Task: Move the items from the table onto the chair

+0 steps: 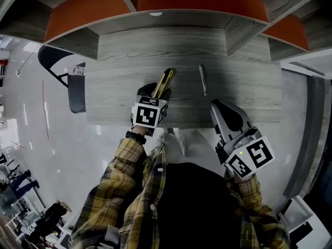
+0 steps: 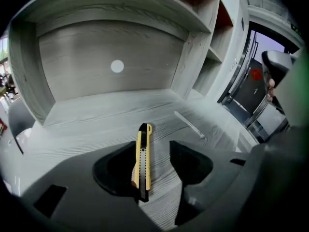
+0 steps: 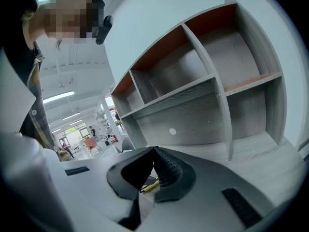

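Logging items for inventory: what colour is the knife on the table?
Yellow and black; the left gripper view shows the knife best.

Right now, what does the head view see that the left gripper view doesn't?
Only the head view shows the person's plaid shirt and the marker cube on the left gripper. Only the left gripper view shows that gripper's fingers spread wide with the yellow knife lying between them, plus a dark doorway off to the right. Both show the knife, the silver pen and the grey table.
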Tool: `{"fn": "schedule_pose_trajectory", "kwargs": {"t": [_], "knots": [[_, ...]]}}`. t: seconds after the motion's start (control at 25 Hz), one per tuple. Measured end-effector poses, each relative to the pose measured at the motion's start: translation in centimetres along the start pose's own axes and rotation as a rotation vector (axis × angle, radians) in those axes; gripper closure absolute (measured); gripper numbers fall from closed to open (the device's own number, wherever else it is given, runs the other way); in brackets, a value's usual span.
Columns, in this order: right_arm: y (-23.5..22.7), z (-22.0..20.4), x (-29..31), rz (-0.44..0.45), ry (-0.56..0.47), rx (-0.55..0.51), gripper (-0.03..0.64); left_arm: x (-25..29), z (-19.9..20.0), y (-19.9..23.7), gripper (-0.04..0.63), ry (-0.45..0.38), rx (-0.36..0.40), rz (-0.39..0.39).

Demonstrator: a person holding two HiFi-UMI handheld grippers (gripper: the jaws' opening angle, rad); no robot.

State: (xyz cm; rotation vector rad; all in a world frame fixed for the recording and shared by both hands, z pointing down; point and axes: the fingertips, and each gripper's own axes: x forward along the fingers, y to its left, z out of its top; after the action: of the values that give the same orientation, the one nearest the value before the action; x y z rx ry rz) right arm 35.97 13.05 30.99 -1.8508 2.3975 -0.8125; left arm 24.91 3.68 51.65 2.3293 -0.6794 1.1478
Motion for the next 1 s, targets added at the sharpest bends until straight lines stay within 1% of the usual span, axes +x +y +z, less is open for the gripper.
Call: {"fn": "schedule_pose_trajectory", "kwargs": {"t": [0.12,0.24,0.44,0.52,0.56,0.64,0.84,1.0], "knots": [[-0.4,-0.9,0.2,0.0,0.012,0.026,0.598,1.9,-1.1,1.0,0.385,0.039,-0.014,0.026],[-0.8,-1.3,0.3,-0.004,0.015,0.045,0.598,3.1,-1.4,1.8,0.385,0.059,-0.027,0.039],[-1.7,-1.6,0.3,-0.007,0.014,0.072,0.598,4.4,-2.2,1.5,0.387,0.105,-0.03,0.02],[-2.0,-1.5,0.3,-0.007,0.01,0.078,0.598,4.6,-2.7,1.9,0.401,0.12,-0.019,0.049],[-2.0,-1.4,0.4,-0.005,0.008,0.079,0.598,4.6,-3.0,2.3,0.438,0.125,-0.01,0.074],[-2.1,-1.3,0.4,-0.002,0.006,0.078,0.598,4.6,-3.2,2.7,0.471,0.133,0.004,0.1],[-2.2,-1.1,0.5,0.01,0.004,0.084,0.598,4.6,-3.2,2.6,0.477,0.149,0.01,0.1],[-2.2,-1.0,0.6,0.024,0.002,0.081,0.598,4.3,-3.7,2.6,0.479,0.142,-0.022,0.092]]}}
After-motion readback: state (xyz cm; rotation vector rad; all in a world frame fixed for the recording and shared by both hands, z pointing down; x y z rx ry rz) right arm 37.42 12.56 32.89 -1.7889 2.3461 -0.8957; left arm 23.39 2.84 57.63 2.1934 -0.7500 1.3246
